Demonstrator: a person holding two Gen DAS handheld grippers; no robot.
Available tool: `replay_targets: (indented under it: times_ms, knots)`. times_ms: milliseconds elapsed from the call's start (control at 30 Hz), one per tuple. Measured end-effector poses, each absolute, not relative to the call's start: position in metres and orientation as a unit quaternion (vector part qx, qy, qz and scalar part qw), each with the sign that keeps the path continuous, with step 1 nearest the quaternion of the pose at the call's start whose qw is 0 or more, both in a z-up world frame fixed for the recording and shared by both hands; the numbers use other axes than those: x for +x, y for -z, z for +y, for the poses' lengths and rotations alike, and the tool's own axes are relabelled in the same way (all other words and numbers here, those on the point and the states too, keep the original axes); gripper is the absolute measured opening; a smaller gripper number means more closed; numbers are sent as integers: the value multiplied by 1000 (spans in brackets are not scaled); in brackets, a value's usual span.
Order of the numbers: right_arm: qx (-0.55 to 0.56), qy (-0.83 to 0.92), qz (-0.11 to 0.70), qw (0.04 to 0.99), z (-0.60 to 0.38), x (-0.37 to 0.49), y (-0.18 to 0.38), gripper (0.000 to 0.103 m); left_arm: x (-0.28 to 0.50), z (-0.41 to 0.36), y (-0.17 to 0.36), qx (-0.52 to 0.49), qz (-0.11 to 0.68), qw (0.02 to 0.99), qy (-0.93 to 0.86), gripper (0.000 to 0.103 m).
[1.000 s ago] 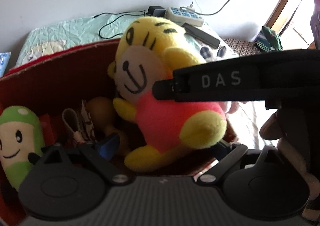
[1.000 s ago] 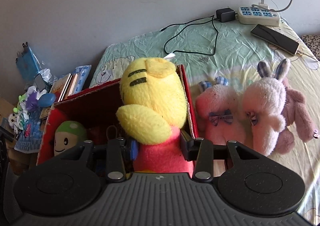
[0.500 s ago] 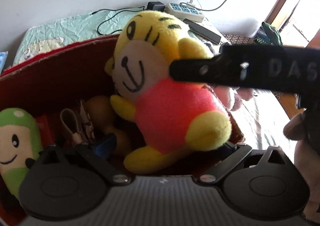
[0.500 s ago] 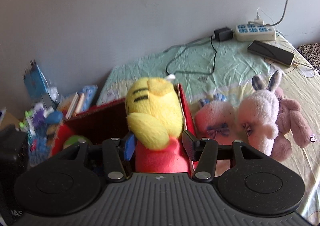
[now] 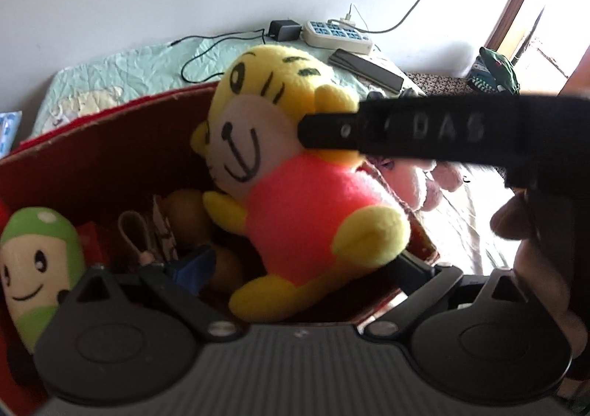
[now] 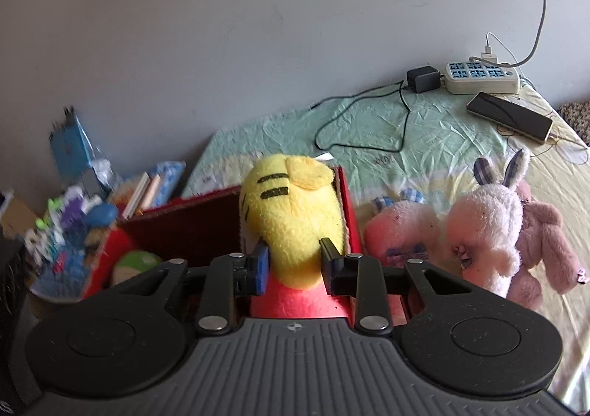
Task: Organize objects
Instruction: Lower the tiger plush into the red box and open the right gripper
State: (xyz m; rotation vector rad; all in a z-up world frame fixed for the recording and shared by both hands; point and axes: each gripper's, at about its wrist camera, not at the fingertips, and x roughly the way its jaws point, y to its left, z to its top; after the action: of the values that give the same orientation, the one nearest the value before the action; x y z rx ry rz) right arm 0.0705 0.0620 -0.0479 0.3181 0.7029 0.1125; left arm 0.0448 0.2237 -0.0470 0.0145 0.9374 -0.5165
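A yellow tiger plush (image 5: 295, 202) with a pink body sits upright in the right end of a red box (image 5: 110, 143), its face towards the left wrist camera. My left gripper (image 5: 304, 264) is open, its fingers wide apart on either side of the plush's feet. The right gripper (image 6: 295, 264) comes in from behind and is shut on the back of the plush's yellow head (image 6: 295, 217). One of its black fingers (image 5: 405, 135) shows at the plush's cheek. A green-capped plush (image 5: 37, 268) lies at the box's left end.
Three pink and white rabbit plushes (image 6: 486, 228) lie on the bed right of the red box (image 6: 191, 217). A power strip (image 6: 479, 76), a phone (image 6: 509, 115) and a black cable (image 6: 368, 121) are by the wall. Books and small toys (image 6: 73, 224) crowd the left. A hand (image 5: 534, 250) holds the right gripper.
The right gripper's jaws have narrowed and moved from the plush's pink body up to its head. The left gripper stays open around the plush's feet.
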Motion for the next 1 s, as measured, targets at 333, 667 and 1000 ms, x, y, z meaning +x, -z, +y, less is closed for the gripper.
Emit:
replay_targets:
  times_ms: [333, 667, 1000]
  knots:
    - [161, -51, 361, 917, 58, 73, 64, 32, 58, 217, 55, 10, 466, 851, 241, 99]
    - [177, -54, 357, 916, 56, 63, 61, 36, 55, 218, 48, 13, 474, 850, 231, 100]
    - [179, -60, 360, 914, 54, 55, 61, 37, 39, 222, 31, 21, 466, 861, 200, 100]
